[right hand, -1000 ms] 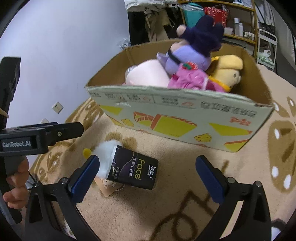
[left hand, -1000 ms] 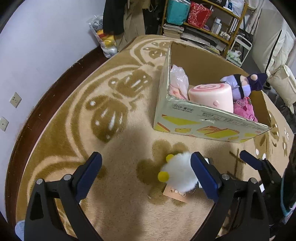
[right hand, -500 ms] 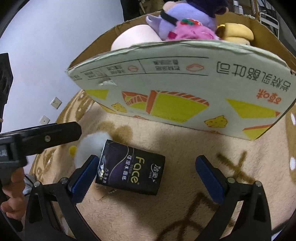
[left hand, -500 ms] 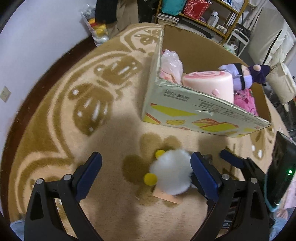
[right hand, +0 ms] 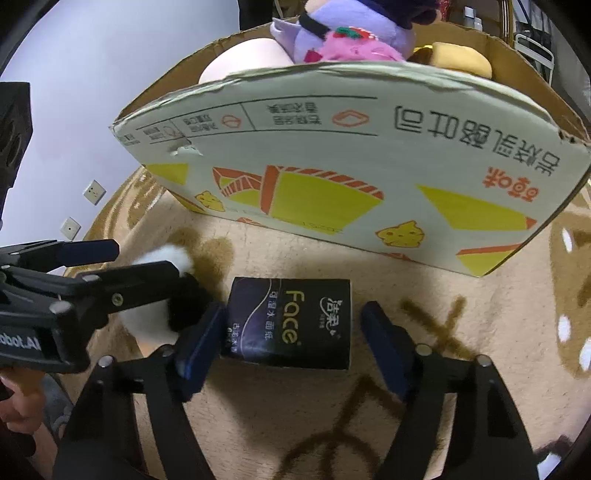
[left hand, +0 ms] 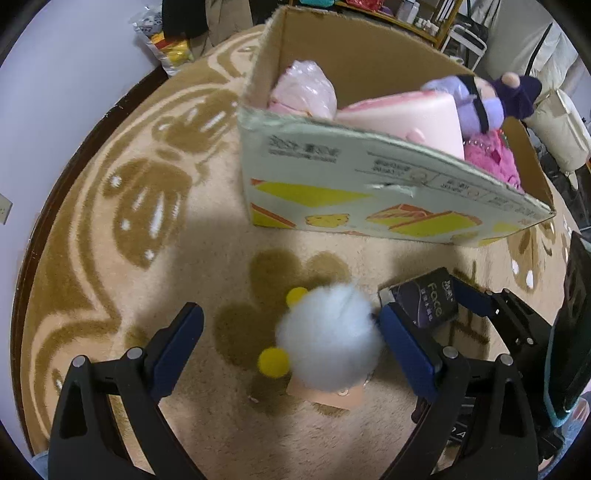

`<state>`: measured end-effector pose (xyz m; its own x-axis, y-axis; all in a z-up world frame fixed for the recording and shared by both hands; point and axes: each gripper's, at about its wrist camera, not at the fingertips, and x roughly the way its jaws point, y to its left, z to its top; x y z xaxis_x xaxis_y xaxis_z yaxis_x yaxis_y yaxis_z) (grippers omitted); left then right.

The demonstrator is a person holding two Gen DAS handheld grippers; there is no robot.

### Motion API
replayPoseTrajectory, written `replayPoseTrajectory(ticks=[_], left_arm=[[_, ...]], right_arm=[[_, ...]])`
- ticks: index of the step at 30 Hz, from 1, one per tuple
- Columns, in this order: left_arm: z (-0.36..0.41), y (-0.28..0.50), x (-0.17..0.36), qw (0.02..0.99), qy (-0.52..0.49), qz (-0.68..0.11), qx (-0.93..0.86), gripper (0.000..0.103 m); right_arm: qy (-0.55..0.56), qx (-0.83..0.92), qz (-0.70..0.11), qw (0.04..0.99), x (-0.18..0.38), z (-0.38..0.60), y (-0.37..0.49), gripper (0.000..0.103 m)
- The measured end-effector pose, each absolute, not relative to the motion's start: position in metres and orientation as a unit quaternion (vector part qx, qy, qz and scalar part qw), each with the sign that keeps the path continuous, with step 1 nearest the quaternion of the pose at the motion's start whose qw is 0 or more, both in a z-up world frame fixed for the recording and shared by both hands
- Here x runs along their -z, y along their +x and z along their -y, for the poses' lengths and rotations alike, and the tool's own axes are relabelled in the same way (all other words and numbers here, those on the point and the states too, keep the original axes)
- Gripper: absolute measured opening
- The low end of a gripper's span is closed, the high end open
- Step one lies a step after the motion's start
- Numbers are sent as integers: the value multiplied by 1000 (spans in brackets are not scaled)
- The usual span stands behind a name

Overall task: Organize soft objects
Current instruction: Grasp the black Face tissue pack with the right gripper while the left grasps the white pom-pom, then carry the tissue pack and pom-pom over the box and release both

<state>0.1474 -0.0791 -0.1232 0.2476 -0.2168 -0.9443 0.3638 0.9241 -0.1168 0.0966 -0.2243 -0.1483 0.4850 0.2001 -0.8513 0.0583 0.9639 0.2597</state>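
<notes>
A fluffy white plush with yellow pompoms [left hand: 328, 350] lies on the carpet on its card tag. My left gripper [left hand: 291, 341] is open around it, the right finger close against it. A black "Face" tissue pack [right hand: 290, 323] lies on the carpet in front of the cardboard box [right hand: 332, 162]. My right gripper [right hand: 293, 338] is open and straddles the pack, its left finger touching the pack's side. The pack [left hand: 428, 302] and the box [left hand: 369, 192] also show in the left wrist view. The plush [right hand: 155, 295] is partly hidden behind the left gripper in the right wrist view.
The box holds a pink roll cushion [left hand: 406, 118], a purple doll [left hand: 487, 96], a pink plush [left hand: 491, 158] and a bagged item [left hand: 303, 88]. Beige patterned carpet [left hand: 129, 221] lies all around. A wall [right hand: 74, 74] stands at the left, shelves [left hand: 424, 14] behind.
Both grippers have moved down and forward. The left one now brackets the white plush; the right one has narrowed and now straddles the tissue pack.
</notes>
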Motion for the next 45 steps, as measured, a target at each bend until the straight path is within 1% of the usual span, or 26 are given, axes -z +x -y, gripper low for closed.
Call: replayPoseTrajectory(ticks=[4, 6, 11, 16, 18, 20, 22, 24, 33, 37, 41, 45], left_arm=[[86, 148, 131, 779, 71, -595, 184, 96], [90, 149, 136, 772, 79, -601, 189, 96], [93, 149, 144, 763, 80, -613, 190, 91], [90, 151, 144, 759, 59, -619, 193, 76], [86, 152, 146, 761, 53, -619, 186, 72], [85, 152, 147, 765, 55, -616, 180, 65], [83, 149, 145, 770, 54, -610, 182, 51], [85, 144, 142, 776, 59, -599, 190, 42], [94, 129, 135, 799, 90, -561, 195, 36], [84, 118, 128, 817, 100, -542, 171, 34], [75, 109, 114, 834, 83, -523, 156, 34], [63, 102, 93, 858, 80, -489, 136, 34]], right_arm=[[119, -40, -508, 852, 149, 226, 96, 72], [115, -39, -508, 853, 151, 226, 95, 72], [79, -35, -507, 858, 152, 214, 94, 71], [71, -37, -506, 859, 150, 214, 90, 69], [69, -38, -508, 858, 148, 217, 85, 69], [69, -37, -509, 857, 147, 218, 82, 69], [70, -35, -510, 857, 146, 218, 79, 68], [70, -30, -512, 856, 146, 219, 76, 68], [81, -10, -501, 862, 141, 245, 63, 68], [103, 4, -480, 871, 131, 261, 51, 68], [126, 14, -450, 884, 112, 280, 30, 68], [143, 19, -419, 896, 91, 291, 16, 68]])
